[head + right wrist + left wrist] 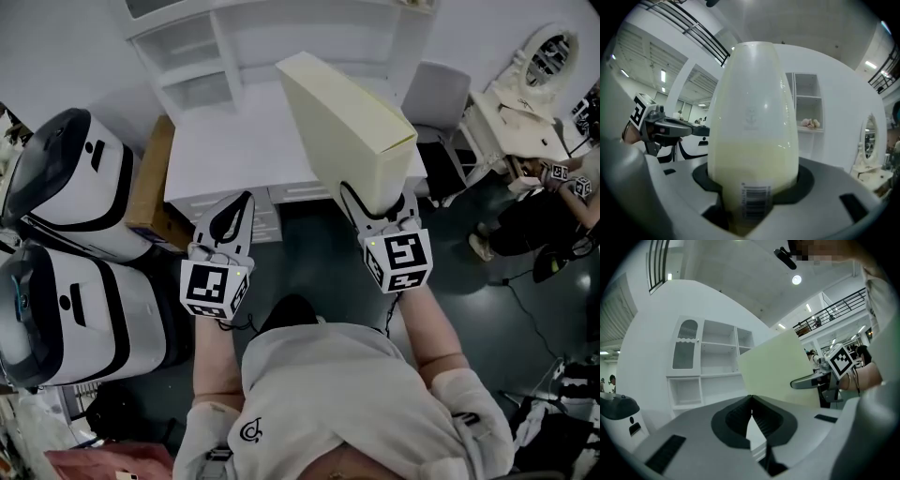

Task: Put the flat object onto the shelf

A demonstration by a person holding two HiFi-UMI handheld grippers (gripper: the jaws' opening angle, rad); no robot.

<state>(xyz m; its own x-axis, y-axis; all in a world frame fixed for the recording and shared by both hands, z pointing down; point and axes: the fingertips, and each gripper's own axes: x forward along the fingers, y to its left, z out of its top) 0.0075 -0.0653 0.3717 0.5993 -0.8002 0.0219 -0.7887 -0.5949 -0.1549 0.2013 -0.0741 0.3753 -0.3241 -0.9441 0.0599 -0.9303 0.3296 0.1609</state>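
The flat object is a pale yellow flat box [347, 122], standing on edge and reaching out over the white desk top [234, 141]. My right gripper [380, 208] is shut on its near end; in the right gripper view the box [752, 117] fills the jaws, barcode end nearest. My left gripper [242, 202] is held level to the box's left, jaws shut with nothing between them [751, 404]. The white shelf unit [216, 47] rises behind the desk. The left gripper view shows its compartments [717, 366] and the box [783, 371] at the right.
Two white-and-black machines [66, 178] [75, 319] stand at the left, with a brown cardboard box [150, 187] beside the desk. A grey chair [441, 94] and a white vanity with a mirror [534, 75] are at the right, near another person [553, 206].
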